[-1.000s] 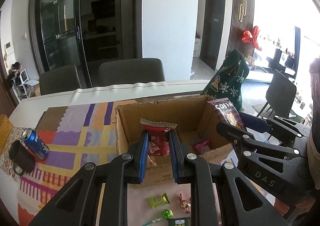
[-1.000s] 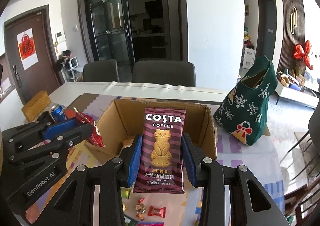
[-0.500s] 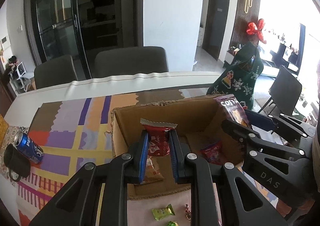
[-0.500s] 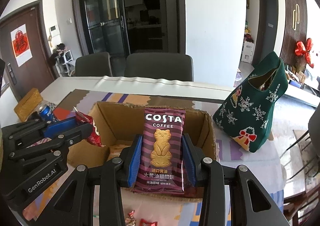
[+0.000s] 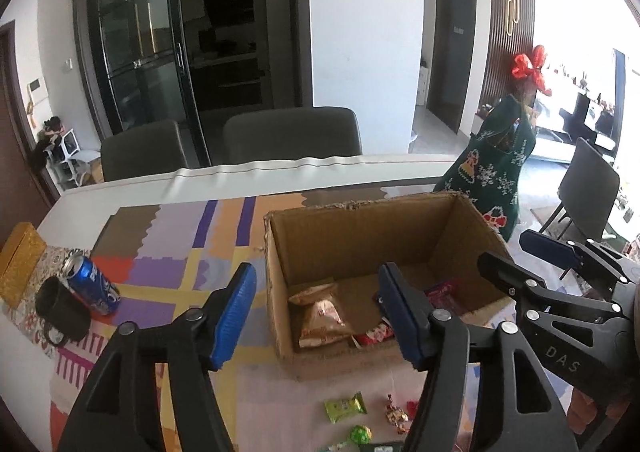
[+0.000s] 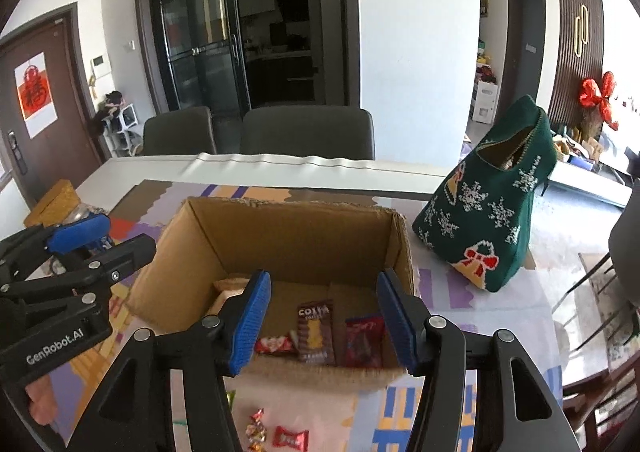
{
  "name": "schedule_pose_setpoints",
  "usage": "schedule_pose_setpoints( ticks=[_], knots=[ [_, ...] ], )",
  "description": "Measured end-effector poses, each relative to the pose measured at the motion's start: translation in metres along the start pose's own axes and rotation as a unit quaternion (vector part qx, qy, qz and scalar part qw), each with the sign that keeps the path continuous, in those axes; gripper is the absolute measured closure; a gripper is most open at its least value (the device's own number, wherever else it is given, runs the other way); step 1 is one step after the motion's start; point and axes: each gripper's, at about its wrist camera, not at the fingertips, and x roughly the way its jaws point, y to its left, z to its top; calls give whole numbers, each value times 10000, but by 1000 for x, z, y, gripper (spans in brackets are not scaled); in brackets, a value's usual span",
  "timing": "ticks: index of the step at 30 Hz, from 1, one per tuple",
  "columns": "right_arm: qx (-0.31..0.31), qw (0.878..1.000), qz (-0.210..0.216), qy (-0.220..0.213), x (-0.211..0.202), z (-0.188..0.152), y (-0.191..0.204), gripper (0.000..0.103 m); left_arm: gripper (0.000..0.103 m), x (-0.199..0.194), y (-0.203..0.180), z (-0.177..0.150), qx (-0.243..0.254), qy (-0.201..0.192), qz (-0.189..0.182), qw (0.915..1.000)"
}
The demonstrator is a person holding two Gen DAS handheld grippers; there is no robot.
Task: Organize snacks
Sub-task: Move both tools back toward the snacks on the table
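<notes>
Now both grippers hang over the near rim of the open brown cardboard box (image 6: pixel 304 236), and both have their blue-padded fingers spread wide with nothing between them. The left gripper (image 5: pixel 320 312) is above the box's near left part, the right gripper (image 6: pixel 320 316) above its near middle. On the box floor lie the purple Costa Coffee cookie packet (image 6: pixel 316 332), a small red snack pack (image 6: pixel 276 344) just left of it, and a dark red wrapper (image 6: pixel 364 340) just right of it. A pale beige snack bag (image 5: pixel 322 316) lies toward the box's left wall. Between the box and the near edge of the colourful patchwork tablecloth (image 5: pixel 168 248) lie loose wrapped candies (image 5: pixel 344 407). A blue soda can (image 5: pixel 92 284) lies at the left edge, touching a black mug (image 5: pixel 60 312). A green knitted Christmas bag (image 6: pixel 488 212) stands right of the box.
</notes>
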Motion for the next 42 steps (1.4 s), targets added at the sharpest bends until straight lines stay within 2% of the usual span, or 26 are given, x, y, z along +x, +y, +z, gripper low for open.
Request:
schedule_pose_setpoints(
  ticks=[11, 20, 32, 42],
  knots=[
    [32, 9998, 148, -108, -54, -28, 3, 47, 36, -53, -11, -34, -33, -142, -53, 9999],
    [97, 9997, 207, -63, -82, -58, 9, 47, 34, -81, -21, -62, -113, -69, -134, 9998],
    [317, 9988, 265, 276, -90, -102, 4, 46, 34, -86, -33, -104, -109, 208, -155, 9996],
    [309, 9980, 25, 556, -85, -130, 0, 47, 34, -69, -38, -134, -71, 570, -81, 9983]
  ],
)
